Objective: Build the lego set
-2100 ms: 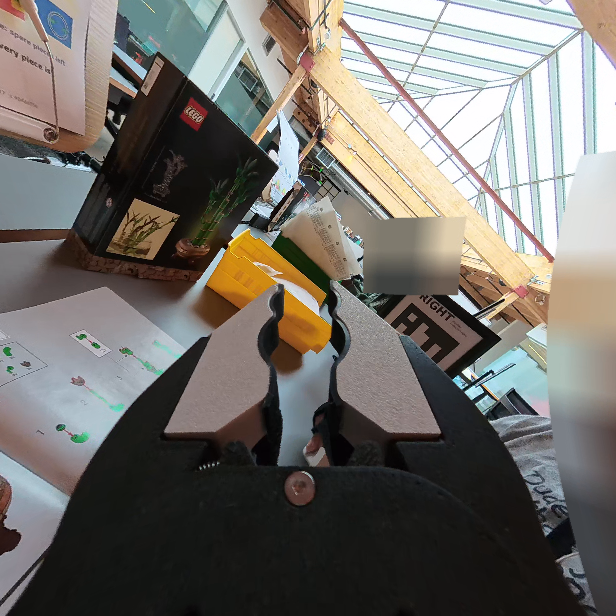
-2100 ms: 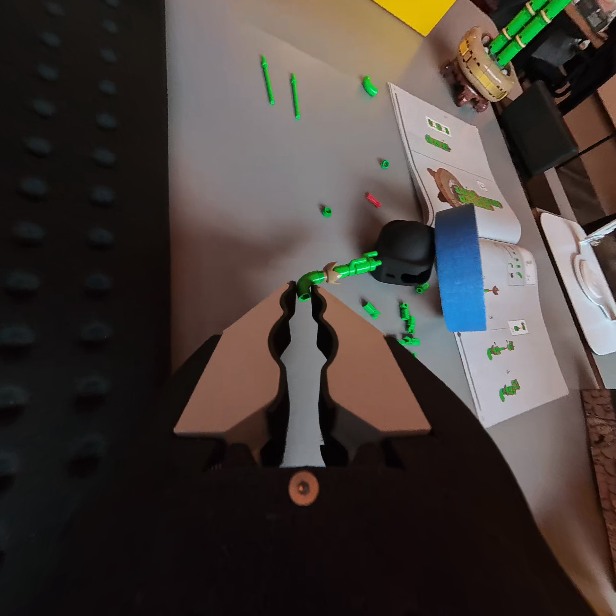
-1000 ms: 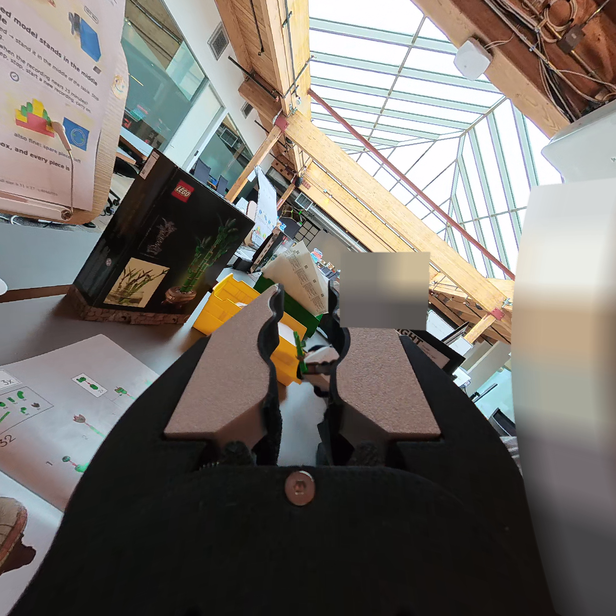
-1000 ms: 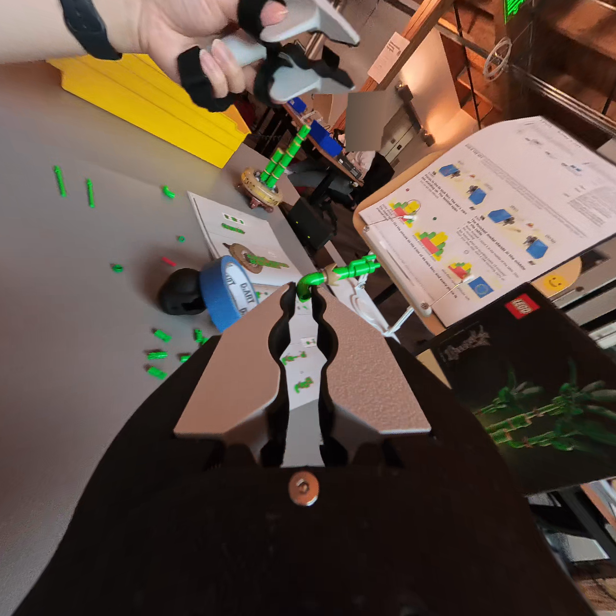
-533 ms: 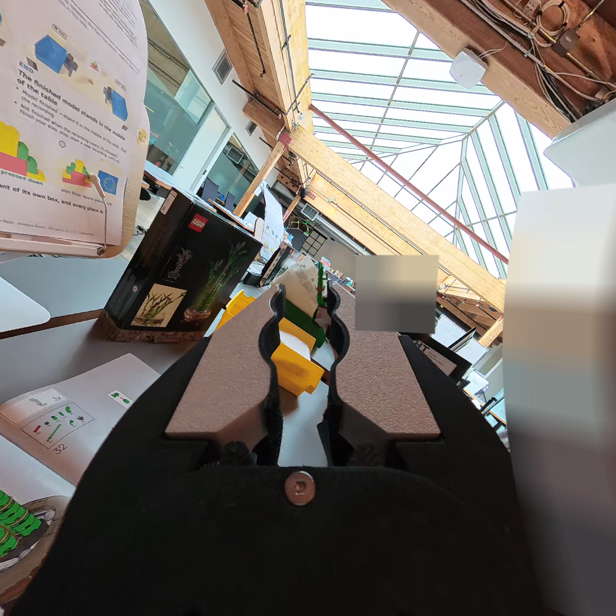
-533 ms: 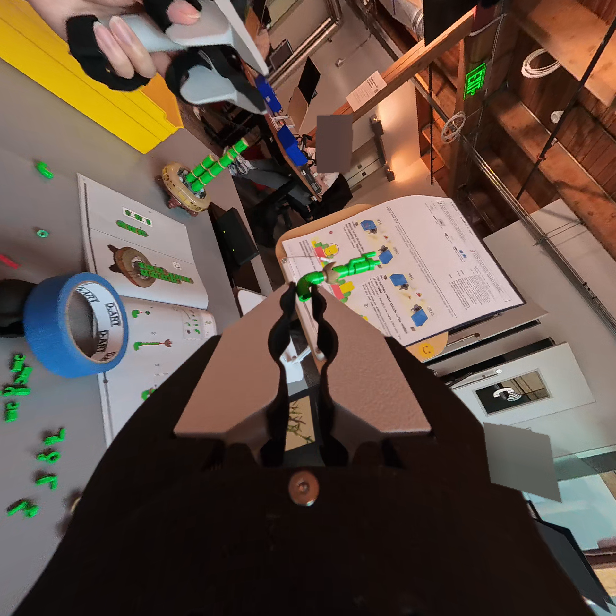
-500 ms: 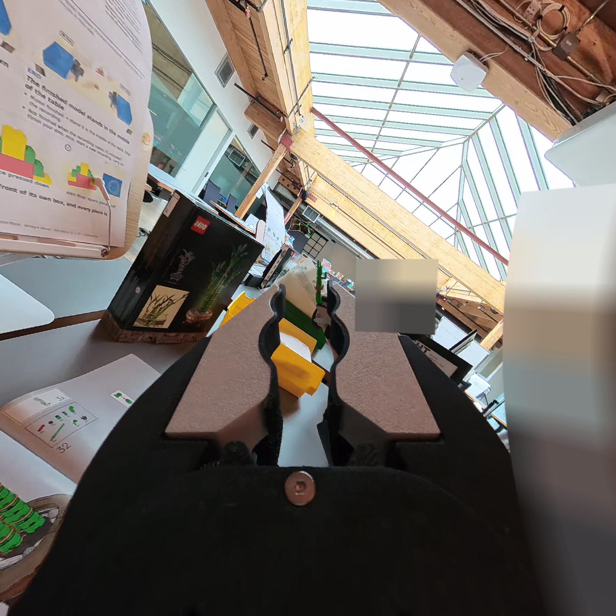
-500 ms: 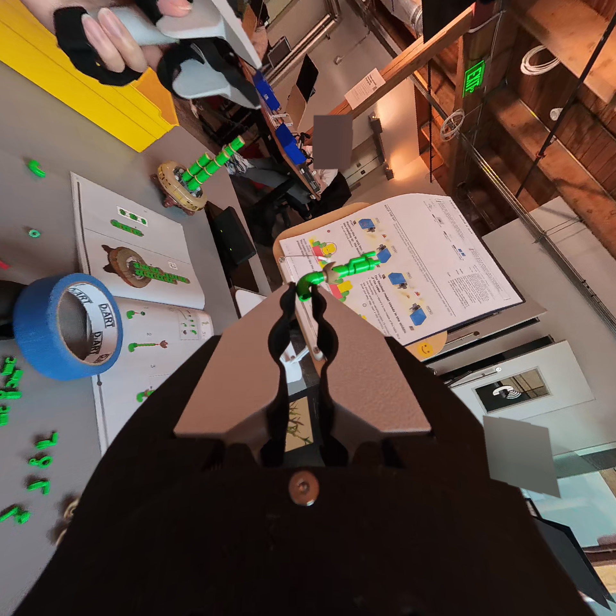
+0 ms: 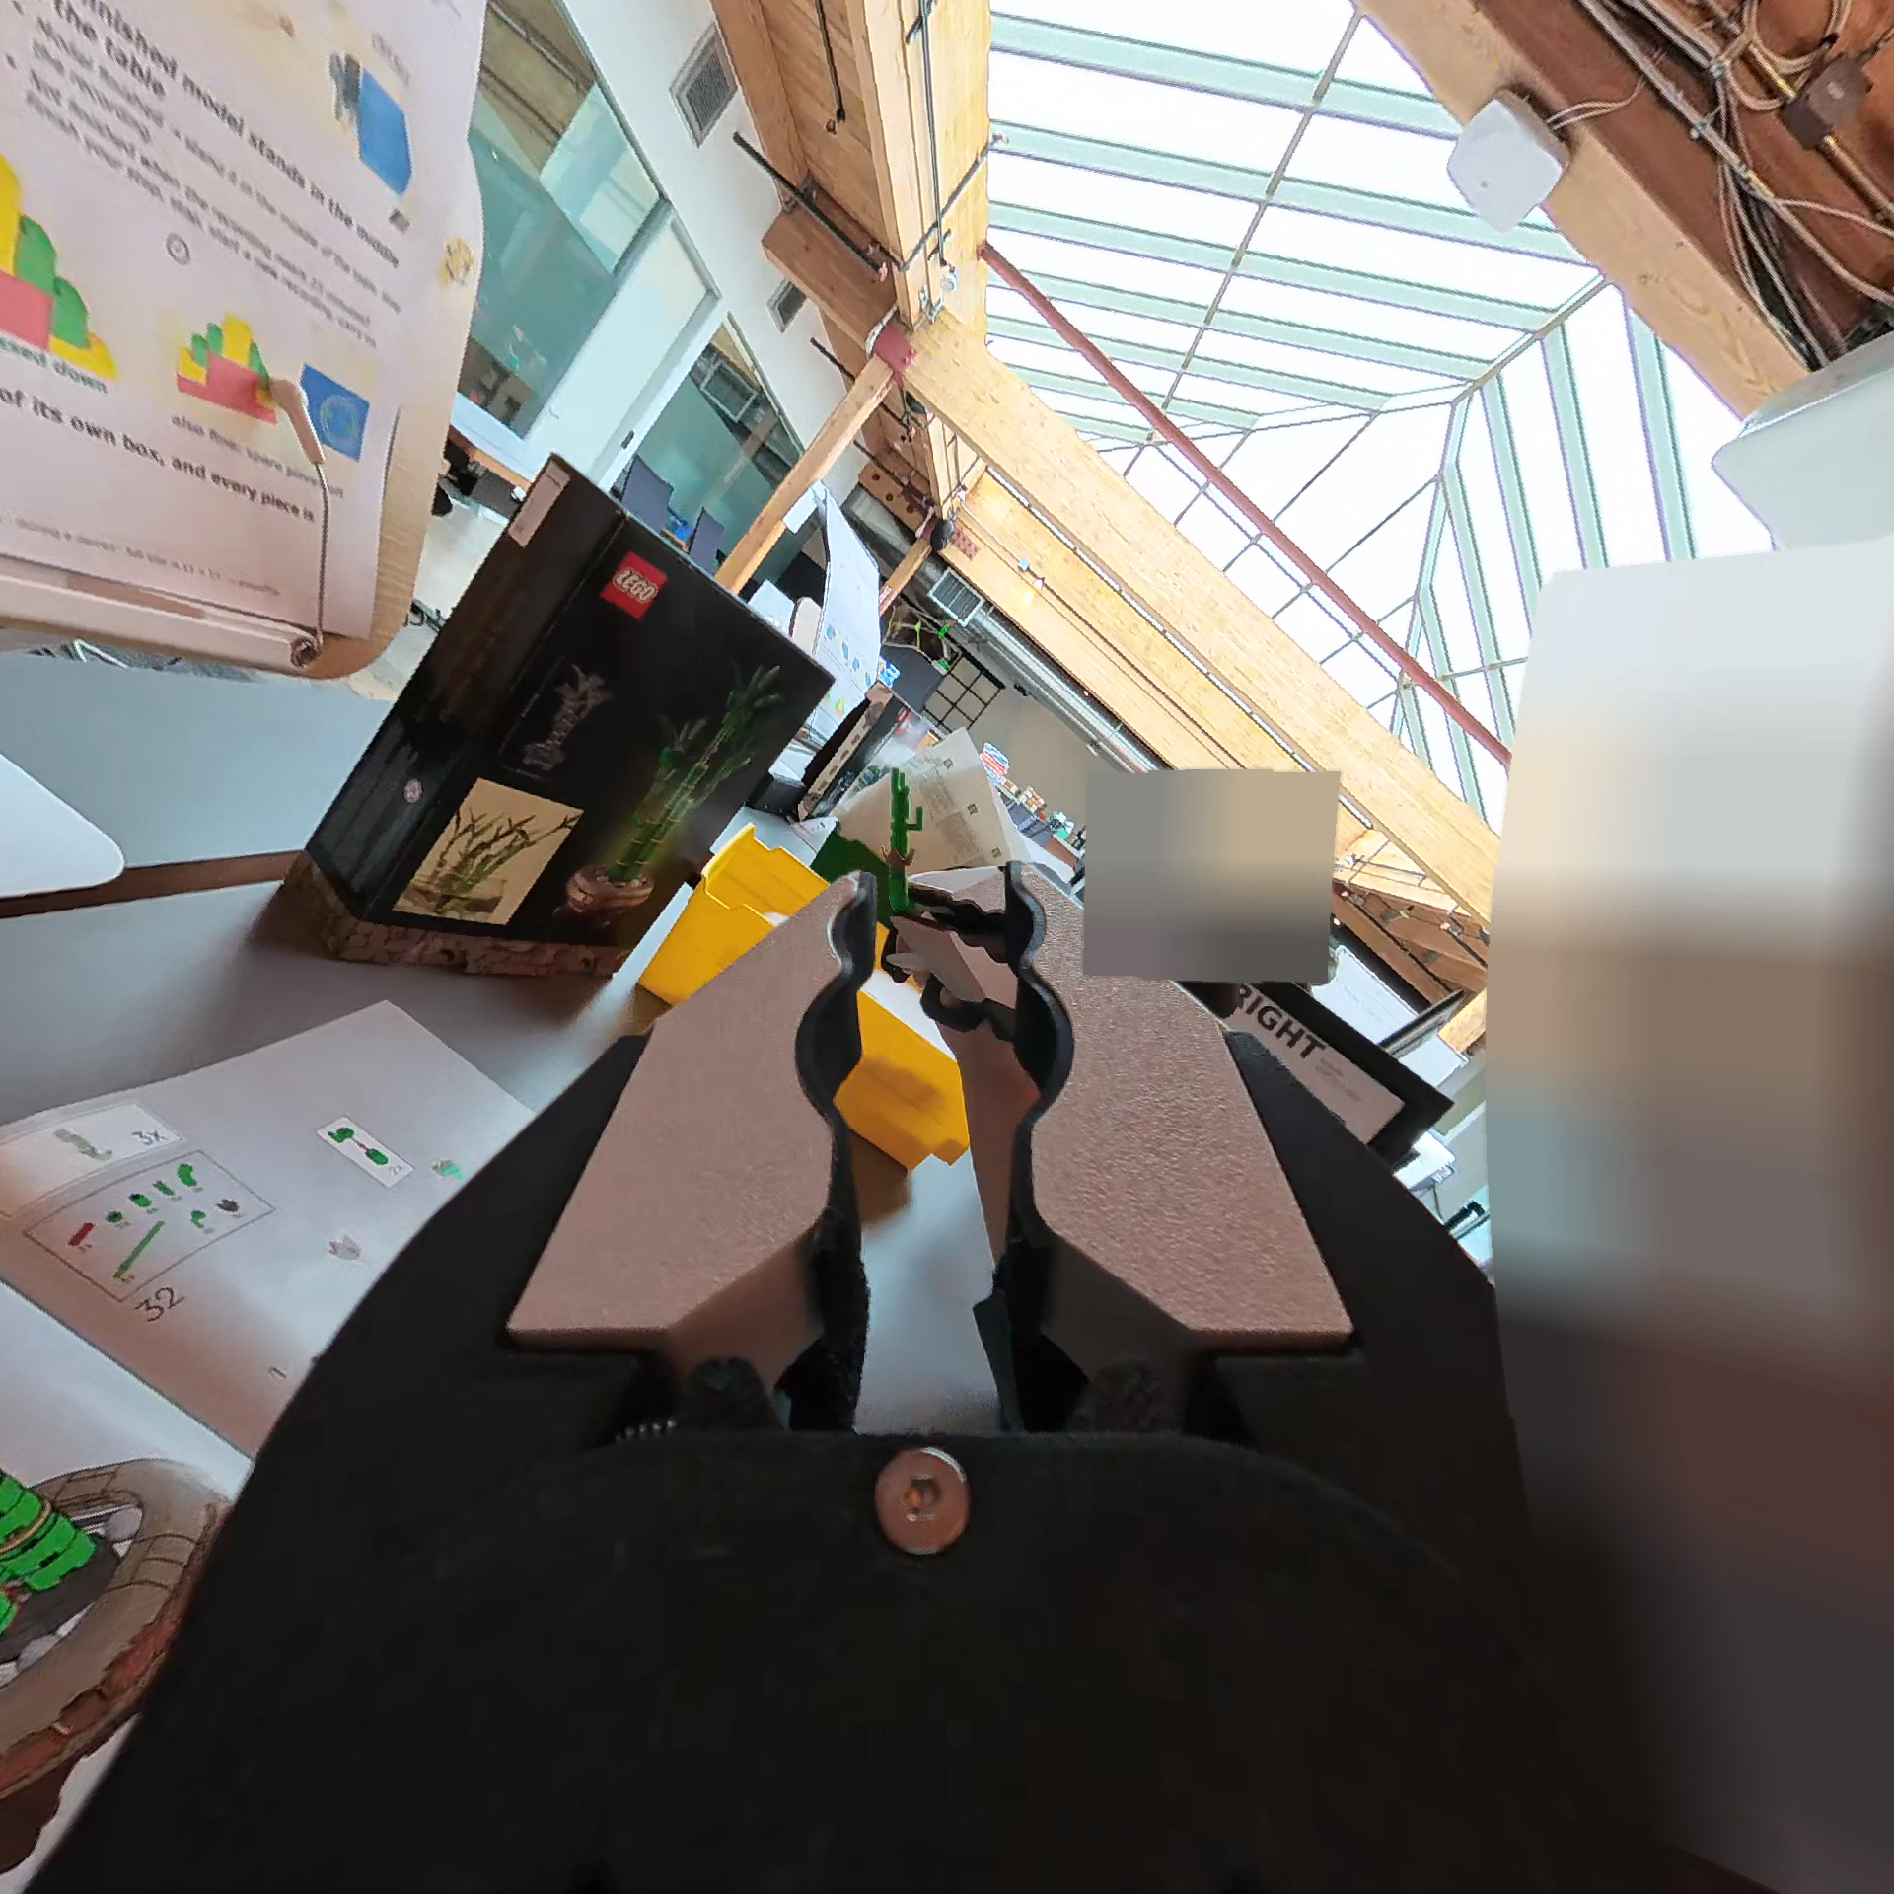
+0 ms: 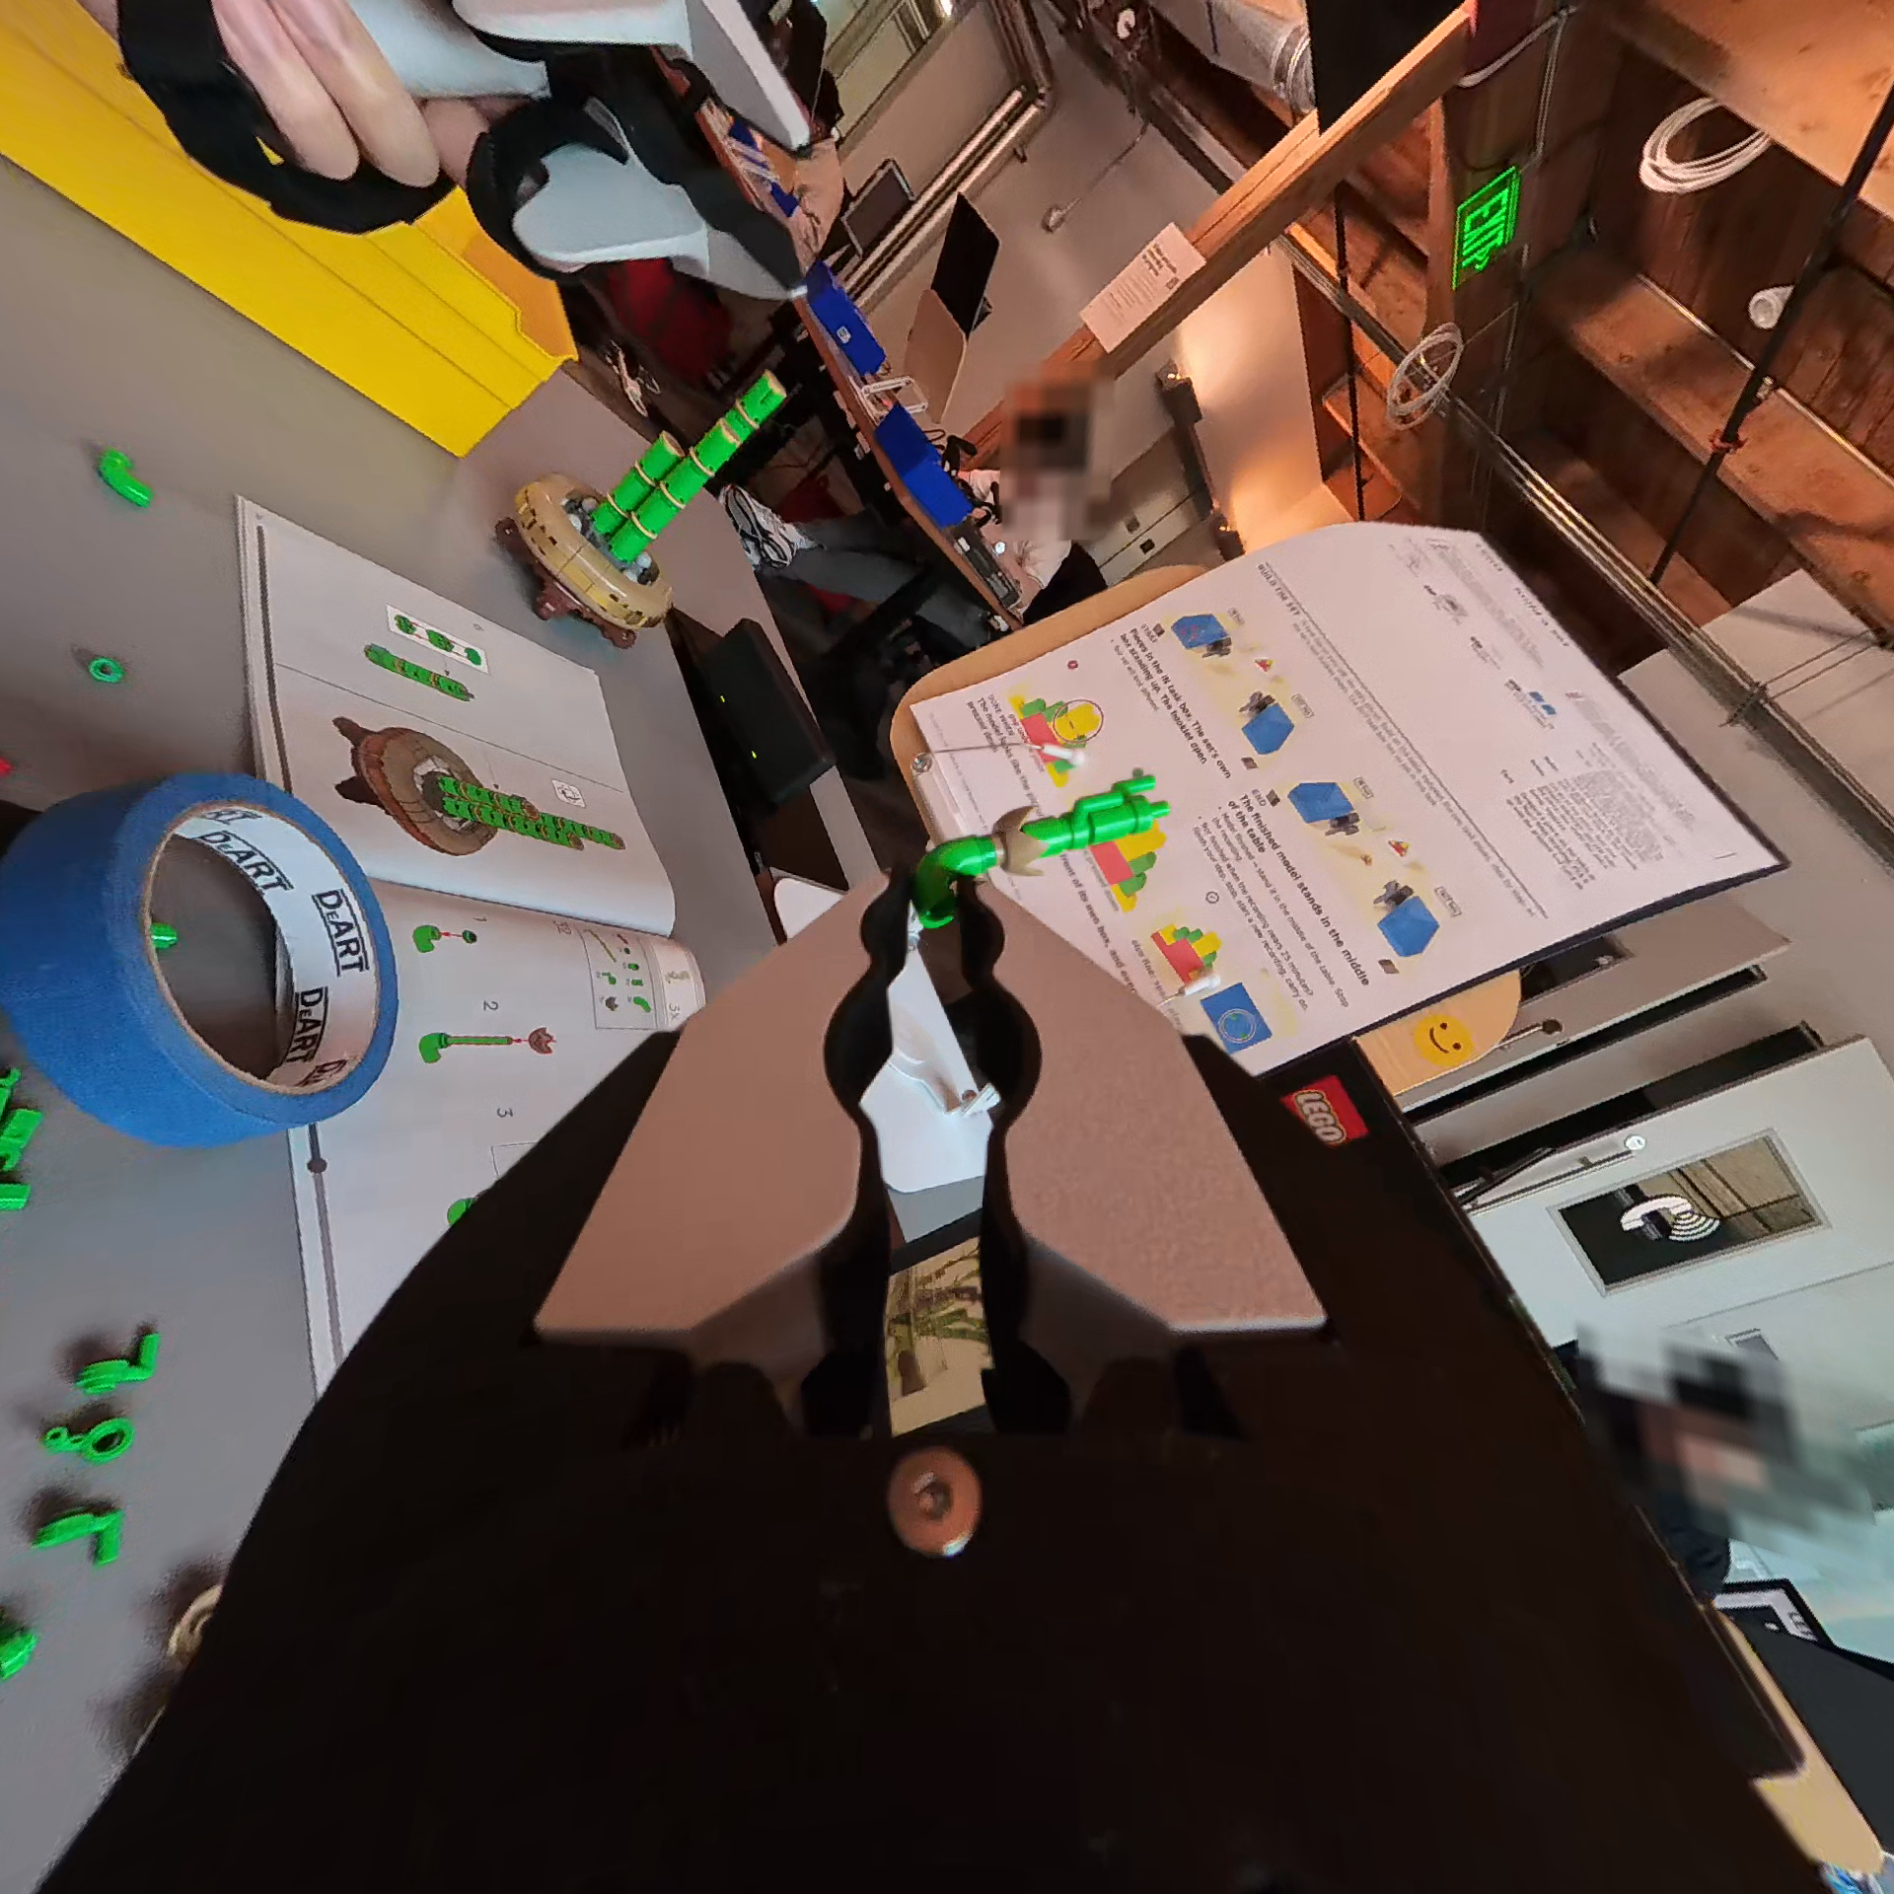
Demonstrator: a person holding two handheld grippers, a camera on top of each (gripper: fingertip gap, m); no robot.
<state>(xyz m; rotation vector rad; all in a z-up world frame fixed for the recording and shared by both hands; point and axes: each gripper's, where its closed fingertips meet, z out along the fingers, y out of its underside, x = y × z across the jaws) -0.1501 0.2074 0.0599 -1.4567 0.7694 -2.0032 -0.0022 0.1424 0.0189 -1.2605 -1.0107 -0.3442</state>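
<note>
My right gripper (image 10: 935,907) is shut on the bent lower end of a green bamboo stem (image 10: 1066,825) with a tan collar and holds it up in the air. My left gripper (image 9: 938,902) is open and empty. In the left wrist view the stem (image 9: 902,825) and the right gripper's tips show just beyond my left fingertips (image 9: 856,902). The pot model with green stalks (image 10: 605,574) stands on the table past the open instruction booklet (image 10: 430,717); its edge also shows in the left wrist view (image 9: 62,1599).
A blue tape roll (image 10: 195,953) lies on the booklet's left edge. Several loose green pieces (image 10: 82,1435) lie on the grey table. A yellow bin (image 10: 307,277), the black set box (image 9: 574,758) and a clipboard with a printed sheet (image 10: 1332,779) stand around. A hand (image 10: 307,113) holds the left gripper. The grippers' ends are close to 20 centimeters from one another. The right tips stand about 20 centimeters off the blue tape roll (image 10: 195,953).
My right gripper has lifted the stem off the table and swung it up towards the left gripper. My left gripper has turned, and the stem now shows between its fingertips.
</note>
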